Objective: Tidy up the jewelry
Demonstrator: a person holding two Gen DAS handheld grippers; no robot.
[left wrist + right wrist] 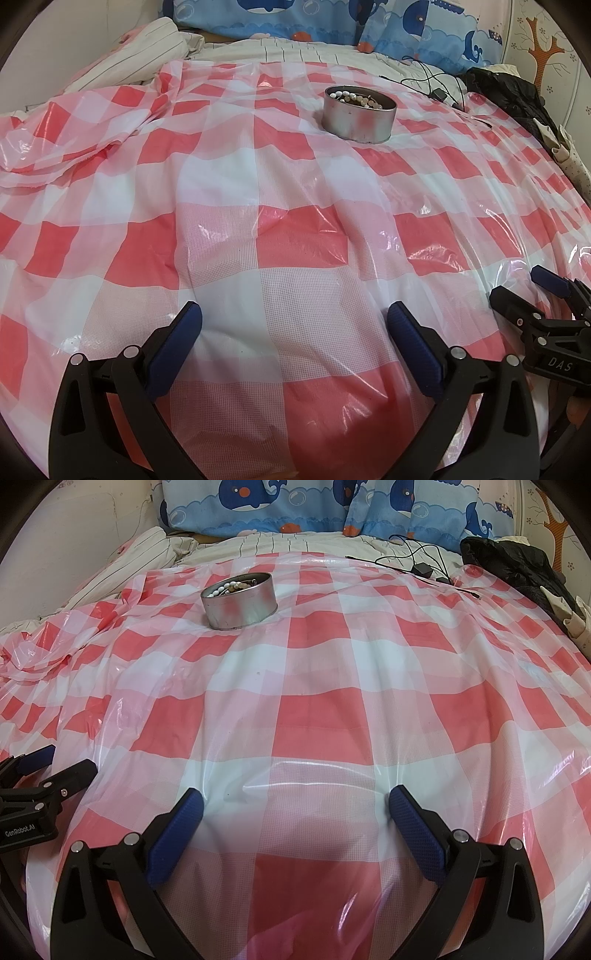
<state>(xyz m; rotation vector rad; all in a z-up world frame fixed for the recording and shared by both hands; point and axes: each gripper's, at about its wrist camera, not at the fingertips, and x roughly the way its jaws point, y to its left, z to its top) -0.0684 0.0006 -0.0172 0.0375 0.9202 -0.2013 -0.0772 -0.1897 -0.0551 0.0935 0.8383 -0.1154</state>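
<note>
— jewelry (357, 99): where does it lie?
— heaped in a round metal tin (359, 122), beaded strings of pale and tan beads showing above the rim. the tin stands upright on a red-and-white checked plastic sheet (295, 236) spread over a bed, well ahead of both grippers.

— go across from the left, then.
— at the far left the sheet is bunched into folds, with striped bedding (122, 55) behind it. nearer, the left gripper (294, 319) hangs low over the sheet, its blue-padded fingers (184, 328) spread wide with nothing between them. the tin sits ahead and slightly to its right.

— and the other one?
— just beside it, the right gripper (295, 805) is spread apart the same way, empty, over a white square of the sheet. from its camera the tin (240, 603) is ahead and to the left.

— farther right?
— black cables and a small adapter (421, 569) lie at the sheet's far edge, then a black garment (517, 568) at the right side. whale-print pillows (258, 506) line the head of the bed.
</note>
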